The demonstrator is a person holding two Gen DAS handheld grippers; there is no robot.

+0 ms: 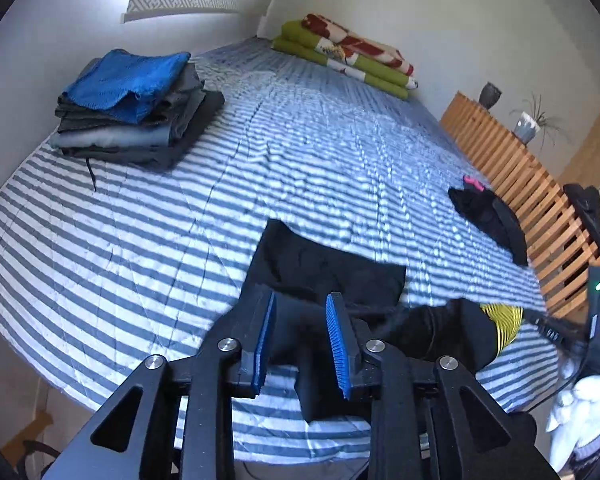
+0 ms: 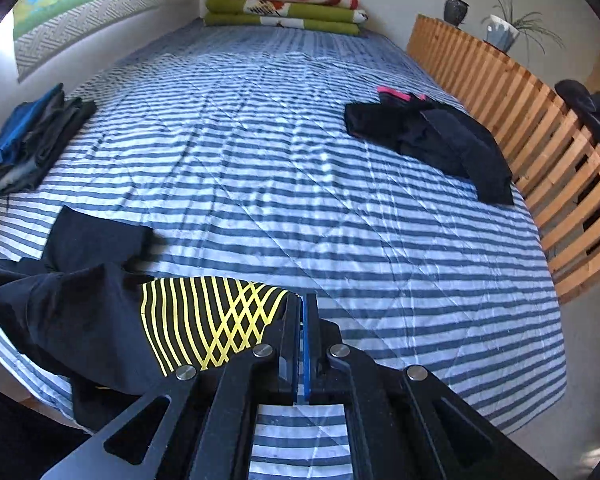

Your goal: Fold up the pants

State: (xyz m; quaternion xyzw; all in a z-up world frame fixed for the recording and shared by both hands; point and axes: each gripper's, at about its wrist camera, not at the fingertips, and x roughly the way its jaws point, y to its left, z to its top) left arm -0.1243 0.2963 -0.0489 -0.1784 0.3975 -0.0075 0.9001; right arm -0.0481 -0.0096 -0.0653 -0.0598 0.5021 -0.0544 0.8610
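Black pants (image 1: 324,268) lie crumpled near the front edge of the striped bed (image 1: 180,240). One part bears a yellow line pattern (image 2: 204,320). In the left wrist view my left gripper (image 1: 303,300) hovers over the flat black part, its blue pads (image 1: 266,336) standing apart and not pressing on the cloth seen between them. My right gripper (image 2: 302,298) is shut, with the edge of the yellow-patterned cloth pinched at its tips. That part of the pants (image 2: 80,312) is bunched and lifted to the left of the gripper.
A stack of folded clothes (image 1: 136,108) with a blue piece on top sits at the left of the bed. A loose black garment with pink trim (image 2: 432,136) lies at the right, by a wooden slatted rail (image 2: 540,128). Folded green and red blankets (image 2: 284,8) lie at the far end.
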